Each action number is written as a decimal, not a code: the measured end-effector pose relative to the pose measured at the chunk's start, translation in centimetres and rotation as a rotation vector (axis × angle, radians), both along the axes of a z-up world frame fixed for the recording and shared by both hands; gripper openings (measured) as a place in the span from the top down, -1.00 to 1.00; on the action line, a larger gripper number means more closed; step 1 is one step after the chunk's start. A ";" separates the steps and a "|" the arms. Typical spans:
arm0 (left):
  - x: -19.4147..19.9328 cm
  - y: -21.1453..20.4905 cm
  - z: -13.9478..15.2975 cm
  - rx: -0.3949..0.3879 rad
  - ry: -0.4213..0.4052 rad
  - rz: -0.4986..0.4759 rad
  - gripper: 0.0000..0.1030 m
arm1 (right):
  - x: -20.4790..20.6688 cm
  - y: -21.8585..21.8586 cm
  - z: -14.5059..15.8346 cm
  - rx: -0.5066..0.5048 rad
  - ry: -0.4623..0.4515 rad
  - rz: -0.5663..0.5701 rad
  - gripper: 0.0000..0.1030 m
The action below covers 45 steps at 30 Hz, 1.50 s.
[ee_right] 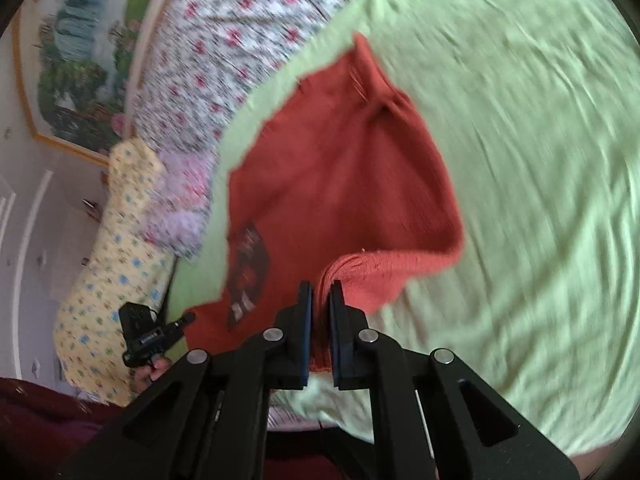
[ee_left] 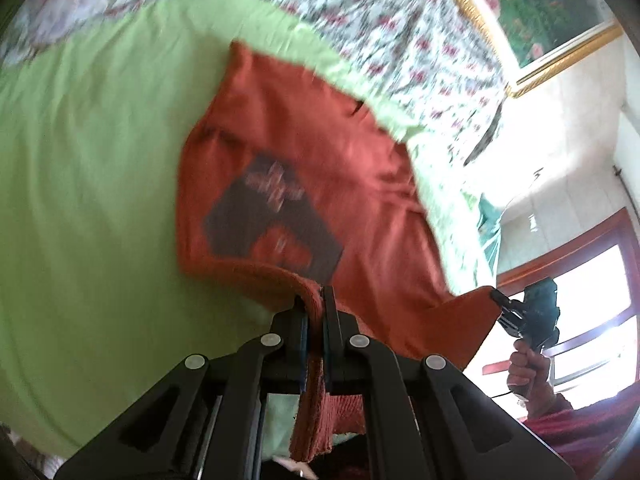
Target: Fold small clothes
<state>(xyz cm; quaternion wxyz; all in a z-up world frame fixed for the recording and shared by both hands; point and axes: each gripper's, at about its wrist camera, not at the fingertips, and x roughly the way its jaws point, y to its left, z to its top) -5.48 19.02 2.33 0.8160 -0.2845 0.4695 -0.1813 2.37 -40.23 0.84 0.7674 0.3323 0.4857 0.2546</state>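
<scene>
Step in hand: lifting orange knit top (ee_left: 320, 152) by near edge, fold not yet laid. Your left tongs (ee_left: 314, 300) pinch ribbed edge; your right tongs (ee_right: 320, 292) pinch bunched knit at other corner. Far part of garment lies on bed's green sheet (ee_left: 88, 184), dark print (ee_left: 272, 216) facing up; near edge hangs raised between both tools. Motion blur: which edge (hem or shoulder) probably not decidable. Next move calls for carrying both corners forward together, level, keeping cloth taut. No containers in view.
</scene>
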 end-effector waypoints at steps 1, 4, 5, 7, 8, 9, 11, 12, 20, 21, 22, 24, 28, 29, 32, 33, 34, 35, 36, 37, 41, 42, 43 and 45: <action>0.8 0.2 0.7 -0.005 -0.019 0.004 0.95 | 0.5 0.1 0.6 0.009 -0.017 -0.004 0.84; 3.4 0.9 2.4 -0.028 -0.060 0.019 0.95 | 2.8 0.2 2.7 0.047 -0.080 -0.016 0.84; 4.3 1.0 2.8 -0.034 -0.069 0.025 0.95 | 3.8 0.3 3.3 0.068 -0.099 -0.017 0.84; 6.5 1.6 3.5 -0.036 -0.087 0.043 0.95 | 5.7 0.6 4.2 0.096 -0.130 -0.027 0.84; 7.4 1.7 3.7 -0.030 -0.092 0.052 0.95 | 6.9 0.8 4.7 0.105 -0.147 -0.033 0.84; 8.8 2.0 4.0 -0.028 -0.102 0.065 0.95 | 8.2 1.0 5.2 0.108 -0.164 -0.035 0.84; 10.5 2.4 4.3 -0.028 -0.119 0.085 0.95 | 10.6 1.3 5.7 0.108 -0.178 -0.036 0.84; 11.5 2.7 4.3 -0.028 -0.124 0.099 0.95 | 12.0 1.4 5.8 0.105 -0.179 -0.037 0.85; 20.2 5.6 0.8 -0.110 -0.063 0.258 0.96 | 22.9 3.0 3.3 0.037 -0.111 -0.052 0.87; 21.2 5.7 0.4 -0.112 -0.056 0.266 0.95 | 24.2 3.5 2.8 0.025 -0.100 -0.049 0.87; 22.3 5.9 -0.2 -0.107 -0.048 0.272 0.96 | 25.3 3.7 2.5 0.019 -0.093 -0.046 0.87; 23.8 6.0 -1.0 -0.099 -0.036 0.276 0.96 | 27.7 4.3 1.6 -0.002 -0.074 -0.047 0.87; 26.6 6.3 -3.8 -0.096 0.015 0.302 0.96 | 31.6 4.6 -0.9 -0.046 -0.017 -0.070 0.87; 27.1 6.5 -4.3 -0.095 0.026 0.307 0.95 | 32.2 4.5 -1.5 -0.055 -0.005 -0.073 0.87; 28.6 6.7 -5.9 -0.085 0.053 0.319 0.95 | 33.7 4.2 -3.6 -0.078 0.040 -0.095 0.87; 29.1 6.6 -6.4 -0.077 0.062 0.321 0.95 | 34.0 4.1 -4.2 -0.084 0.052 -0.102 0.87; 29.6 6.5 -6.9 -0.067 0.075 0.321 0.94 | 34.3 4.0 -4.7 -0.092 0.063 -0.109 0.87; 30.0 6.4 -7.4 -0.057 0.086 0.320 0.94 | 34.7 3.8 -5.4 -0.093 0.077 -0.118 0.87; 30.3 6.4 -7.8 -0.047 0.101 0.320 0.93 | 34.8 3.7 -5.9 -0.085 0.086 -0.124 0.86; 30.6 6.2 -8.1 -0.039 0.115 0.320 0.93 | 35.0 3.7 -6.3 -0.076 0.097 -0.132 0.86; 30.4 6.2 -7.4 -0.036 0.127 0.318 0.51 | 35.4 3.2 -7.1 -0.036 0.136 -0.159 0.78; 29.9 6.2 -6.8 -0.027 0.116 0.319 0.23 | 35.2 3.0 -6.9 -0.027 0.140 -0.163 0.71; 29.4 6.2 -5.9 -0.010 0.105 0.323 0.10 | 35.0 2.7 -6.7 -0.022 0.140 -0.167 0.66; 27.9 6.0 -4.2 0.036 0.078 0.338 -0.14 | 34.1 2.1 -5.7 -0.017 0.115 -0.189 0.22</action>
